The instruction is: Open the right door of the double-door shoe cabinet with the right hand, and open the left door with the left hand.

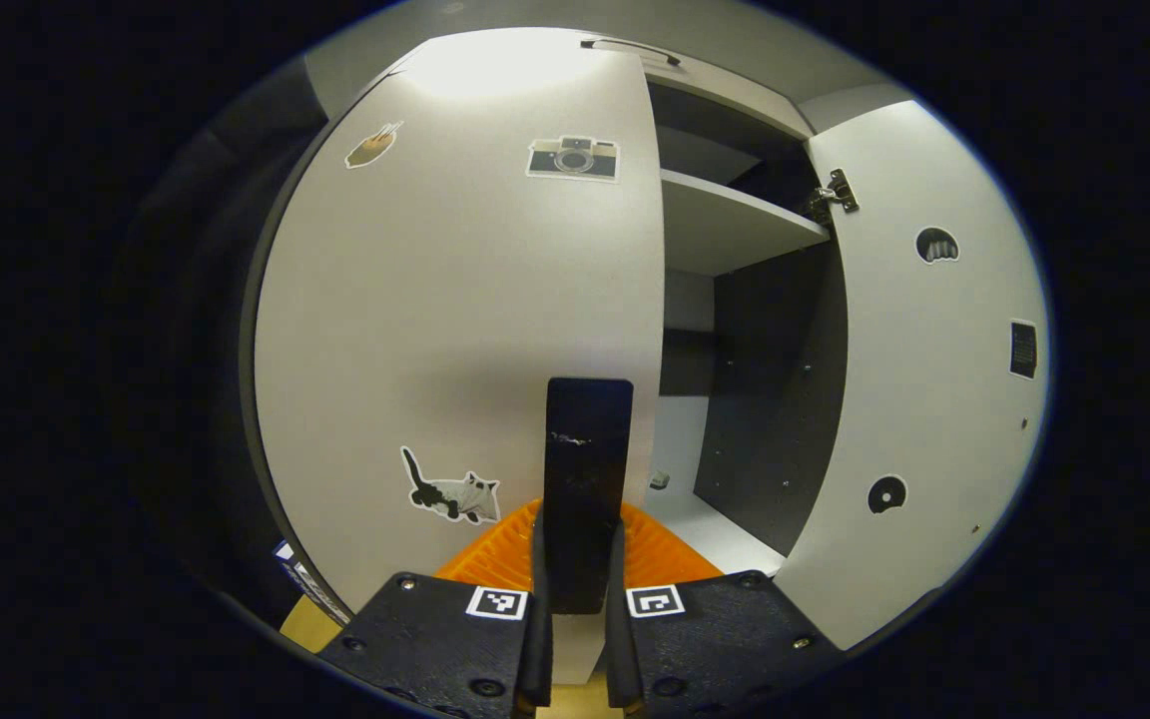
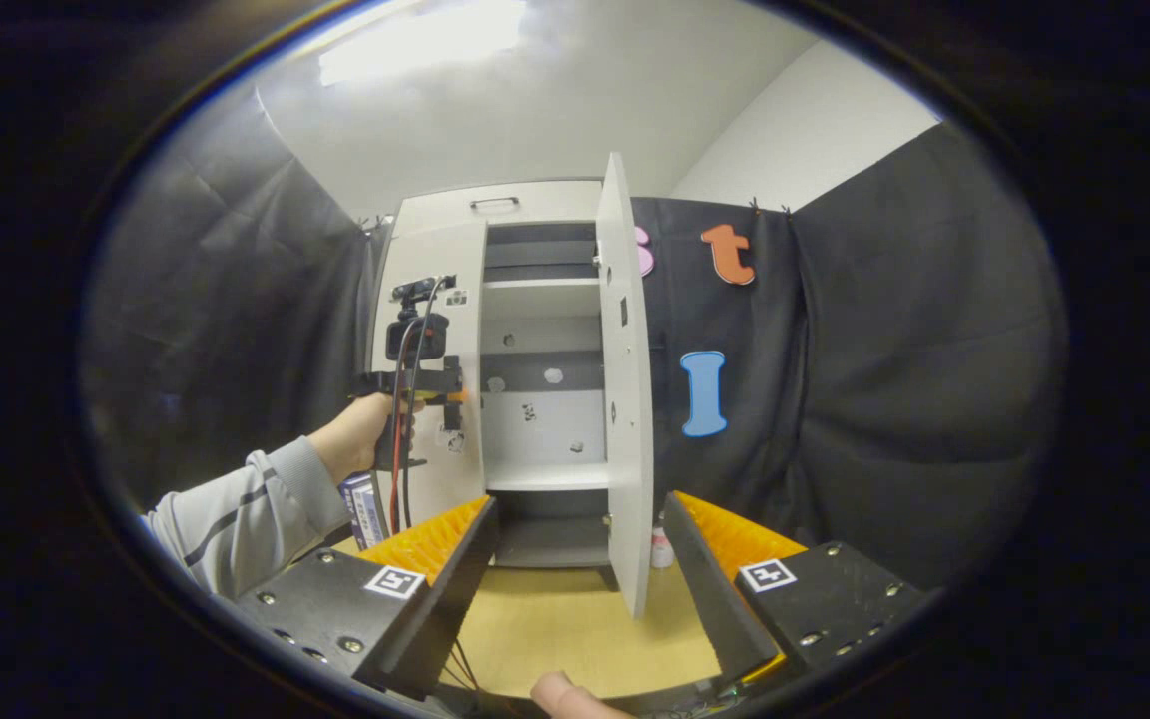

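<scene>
In the left gripper view the left gripper (image 1: 577,559) is closed on the black handle (image 1: 587,469) of the left door (image 1: 455,330); both fingers press its sides. This door looks closed or nearly so, directly ahead. To the gripper's right the cabinet inside shows a shelf (image 1: 735,225), and the right door (image 1: 934,399) stands wide open.

In the right gripper view the right gripper (image 2: 575,559) is wide open w/ nothing held, well back from the shoe cabinet (image 2: 535,399). Right door (image 2: 625,399) is ahead, seen edge-on. Left gripper (image 2: 450,389), held by a hand (image 2: 360,434), is ahead-left at the left door (image 2: 435,379).
</scene>
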